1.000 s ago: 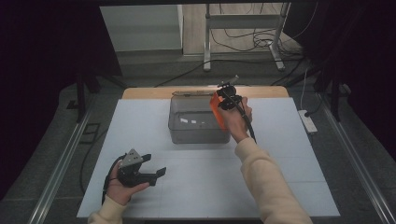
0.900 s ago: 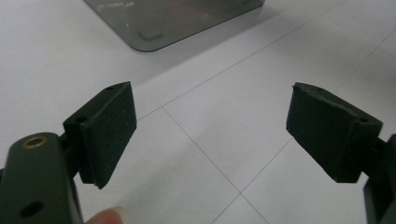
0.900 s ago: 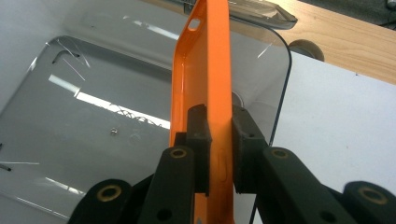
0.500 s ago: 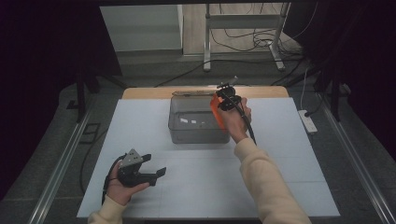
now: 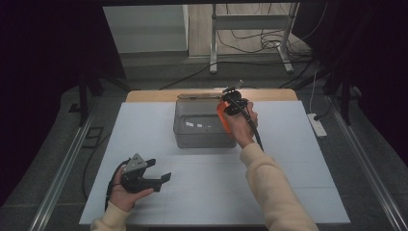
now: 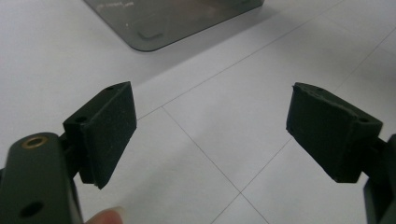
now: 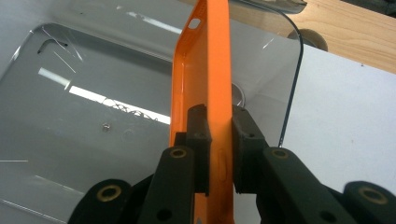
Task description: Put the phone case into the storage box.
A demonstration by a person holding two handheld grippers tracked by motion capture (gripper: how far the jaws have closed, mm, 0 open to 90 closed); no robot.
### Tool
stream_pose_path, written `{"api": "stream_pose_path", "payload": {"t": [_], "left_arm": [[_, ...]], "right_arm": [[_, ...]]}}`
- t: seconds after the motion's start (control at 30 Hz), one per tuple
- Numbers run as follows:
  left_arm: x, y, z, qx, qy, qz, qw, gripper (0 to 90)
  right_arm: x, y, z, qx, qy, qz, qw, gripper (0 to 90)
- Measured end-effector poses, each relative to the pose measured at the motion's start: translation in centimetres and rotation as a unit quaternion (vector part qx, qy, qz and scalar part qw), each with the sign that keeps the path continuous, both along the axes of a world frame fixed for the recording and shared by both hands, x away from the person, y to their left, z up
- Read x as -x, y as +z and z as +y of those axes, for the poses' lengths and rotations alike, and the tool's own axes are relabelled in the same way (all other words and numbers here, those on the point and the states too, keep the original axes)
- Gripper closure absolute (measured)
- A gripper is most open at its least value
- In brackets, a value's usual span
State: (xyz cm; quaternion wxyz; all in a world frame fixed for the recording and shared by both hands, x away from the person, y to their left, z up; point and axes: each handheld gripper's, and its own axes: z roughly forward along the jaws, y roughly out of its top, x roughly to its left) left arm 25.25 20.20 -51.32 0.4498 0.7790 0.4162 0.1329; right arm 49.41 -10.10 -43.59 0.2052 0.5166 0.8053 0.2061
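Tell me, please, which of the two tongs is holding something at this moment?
The right tongs, shut on the edge of the orange phone case above the clear bin. The left tongs stand wide open over bare table.

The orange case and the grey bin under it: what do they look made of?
Orange case: looks like thin moulded plastic or firm rubber, matt to satin, with a cut-out near its top edge; the right gripper pinches its wall. Grey bin: likely clear, smoke-tinted hard plastic, glossy, going by the light streaks and fine scratches on it.
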Motion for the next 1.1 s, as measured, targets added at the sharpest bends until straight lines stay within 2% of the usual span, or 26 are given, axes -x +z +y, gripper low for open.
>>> {"api": "stream_pose_path", "payload": {"t": [1.1], "left_arm": [[0.0, 0.0, 0.0, -0.001, -0.001, 0.001, 1.0, 16.2]], "right_arm": [[-0.1, -1.3, 0.2, 0.015, -0.007, 0.008, 0.9998, 79.6]]}}
